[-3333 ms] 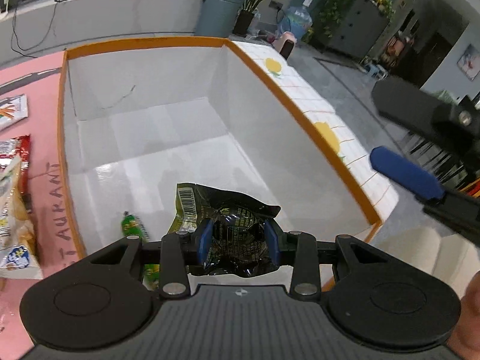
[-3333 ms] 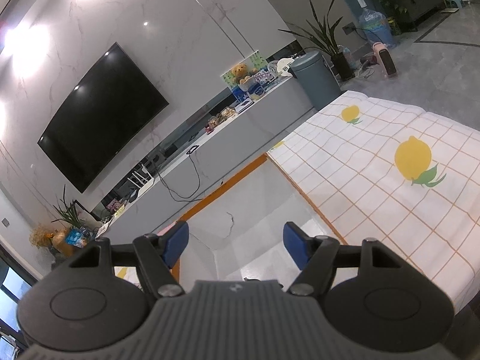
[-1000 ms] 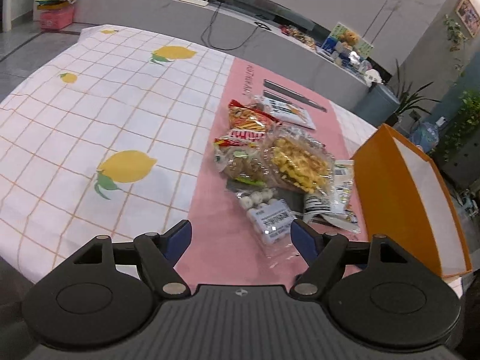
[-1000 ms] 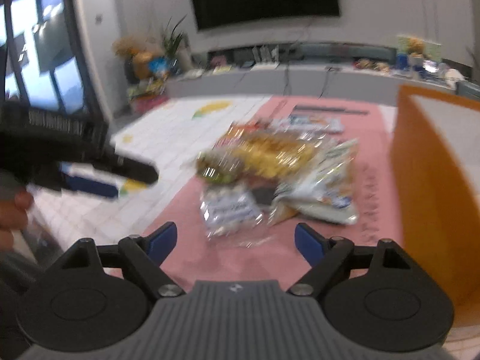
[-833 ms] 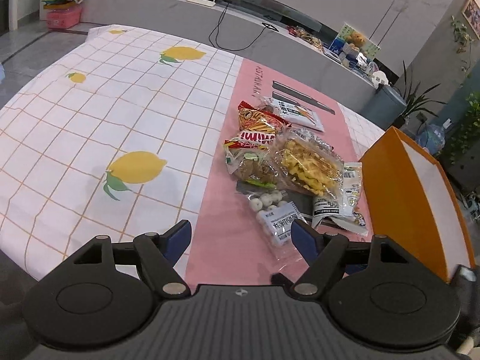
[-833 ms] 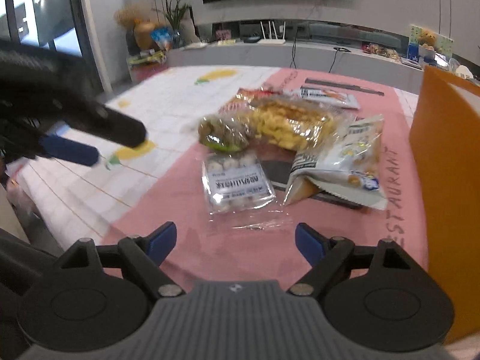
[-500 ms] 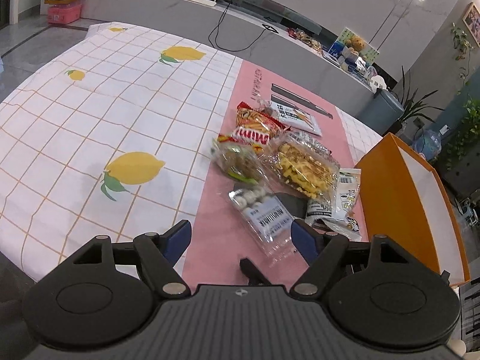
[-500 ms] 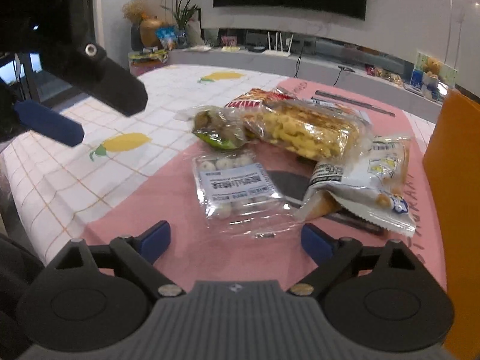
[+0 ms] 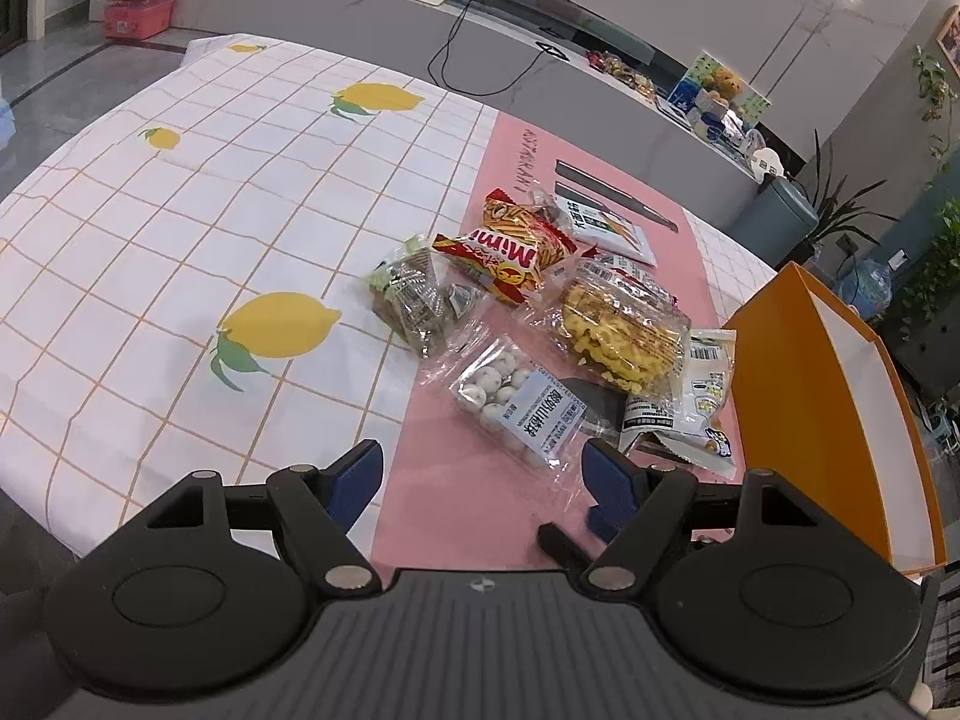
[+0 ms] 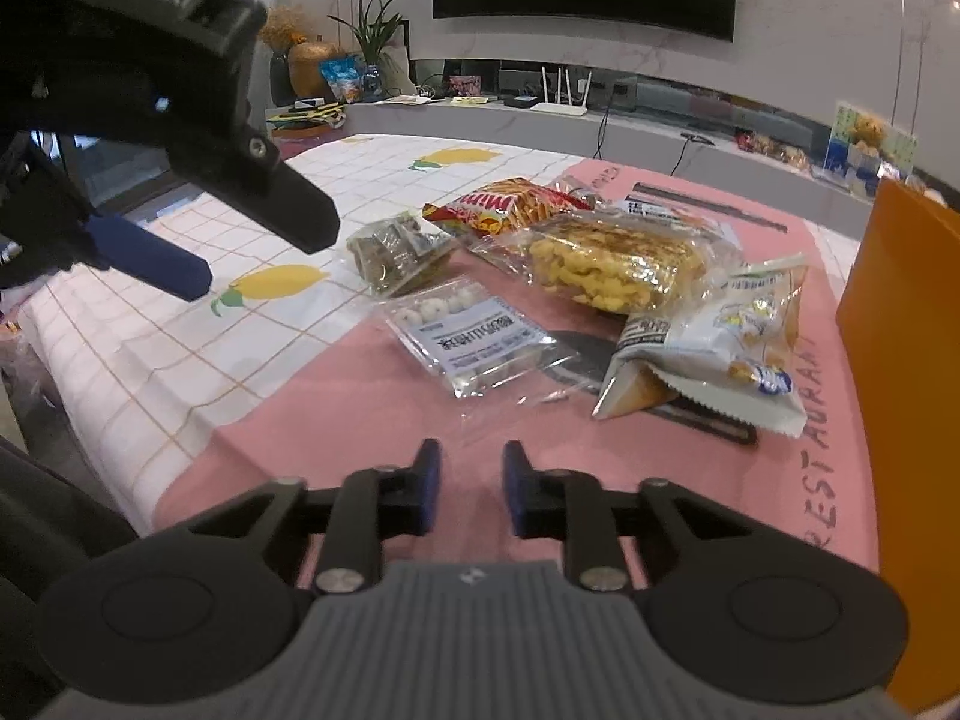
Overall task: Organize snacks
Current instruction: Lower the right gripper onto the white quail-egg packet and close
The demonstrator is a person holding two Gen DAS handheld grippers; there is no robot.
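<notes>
Several snack bags lie in a heap on the pink mat (image 9: 456, 516). Nearest is a clear pack of white balls (image 9: 522, 402) (image 10: 462, 330). Behind it are a yellow crisp bag (image 9: 618, 324) (image 10: 612, 264), a red bag (image 9: 510, 252) (image 10: 510, 204), a greenish bag (image 9: 414, 294) (image 10: 390, 252) and a white-and-yellow bag (image 9: 690, 396) (image 10: 720, 348). My right gripper (image 10: 472, 471) is low over the mat just short of the clear pack's rim. Its jaws are closing, with a narrow gap and nothing pressed between the pads. My left gripper (image 9: 480, 474) hovers open above the table's near edge and holds nothing.
The orange box (image 9: 828, 396) (image 10: 912, 360) with white inner walls stands at the right of the mat. A white pack (image 9: 606, 228) lies at the back of the heap. The lemon-print cloth (image 9: 180, 210) covers the table's left part. The left gripper's fingers (image 10: 150, 258) reach in from the left.
The right gripper's jaws have narrowed from wide to a small gap, and it has come lower and closer to the clear pack. The clear pack and greenish bag have shifted left and turned slightly.
</notes>
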